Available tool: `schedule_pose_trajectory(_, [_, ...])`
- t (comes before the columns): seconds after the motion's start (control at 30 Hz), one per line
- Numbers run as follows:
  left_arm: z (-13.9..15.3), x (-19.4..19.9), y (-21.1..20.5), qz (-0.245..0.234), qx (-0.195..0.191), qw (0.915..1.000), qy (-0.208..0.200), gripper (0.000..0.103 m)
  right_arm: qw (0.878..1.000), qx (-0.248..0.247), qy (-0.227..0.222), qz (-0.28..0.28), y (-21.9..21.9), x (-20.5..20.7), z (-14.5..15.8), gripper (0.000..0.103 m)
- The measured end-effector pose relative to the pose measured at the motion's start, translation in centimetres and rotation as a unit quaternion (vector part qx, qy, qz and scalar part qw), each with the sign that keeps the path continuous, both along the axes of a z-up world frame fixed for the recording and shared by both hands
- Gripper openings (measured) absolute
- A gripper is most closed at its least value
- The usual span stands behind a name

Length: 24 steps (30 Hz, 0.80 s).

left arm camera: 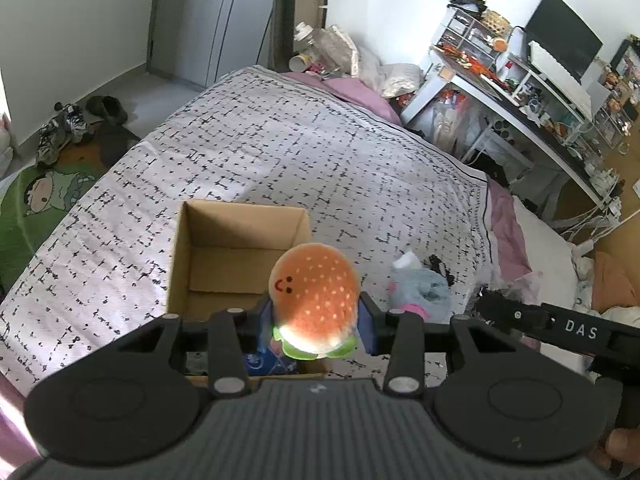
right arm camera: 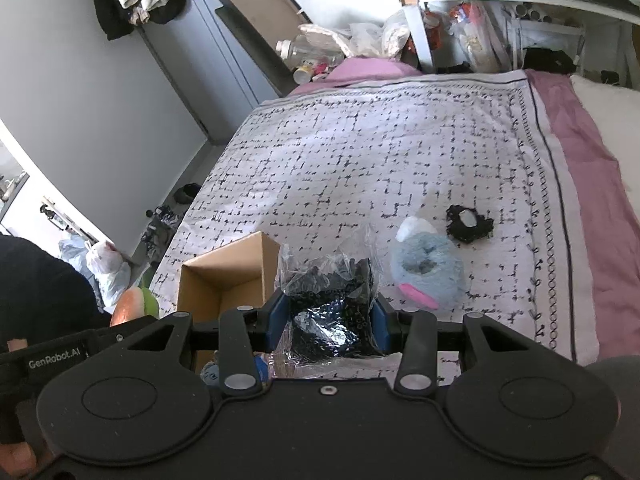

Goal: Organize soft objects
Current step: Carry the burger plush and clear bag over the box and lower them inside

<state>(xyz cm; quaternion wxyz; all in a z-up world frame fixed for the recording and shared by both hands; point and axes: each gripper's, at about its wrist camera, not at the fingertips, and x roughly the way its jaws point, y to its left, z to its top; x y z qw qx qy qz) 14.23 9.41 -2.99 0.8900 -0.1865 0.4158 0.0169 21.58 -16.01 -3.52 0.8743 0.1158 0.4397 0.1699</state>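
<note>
Both grippers tilt down over the bed [right arm camera: 360, 152]. The left gripper [left arm camera: 316, 320] pinches a burger plush [left arm camera: 316, 296] between its pads, bun top facing up at the camera, held above the box [left arm camera: 240, 264], over its near right corner. The right gripper [right arm camera: 330, 322] squeezes a clear bag [right arm camera: 332, 300] of dark bits, bag standing upright; a blue plush [right arm camera: 428, 268] lies just ahead to its right, a black scrunchie [right arm camera: 470, 224] beyond

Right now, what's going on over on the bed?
A person is tidying soft things into a cardboard box on the bed. The left tool grips a burger plush above the box; the right tool grips a clear bag of dark material. A blue plush and a black scrunchie lie on the blanket.
</note>
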Motion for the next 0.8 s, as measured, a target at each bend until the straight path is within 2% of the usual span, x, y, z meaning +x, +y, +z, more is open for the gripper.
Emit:
schedule_pose_trajectory(0.33, [-1.4,1.2,2.8,0.012,0.0,0.9997,0.021,0.042,0.999,-0.009,0.014,0.041,4.0,1.0,-0.6,0.043])
schedule_pose_trajectory(0.8, [-5.4,4.7,5.6,0.017,-0.007,0.9973,0.071,0.042,0.997,-0.026,0.044,0.053,7.9,3.7,-2.7,0.043])
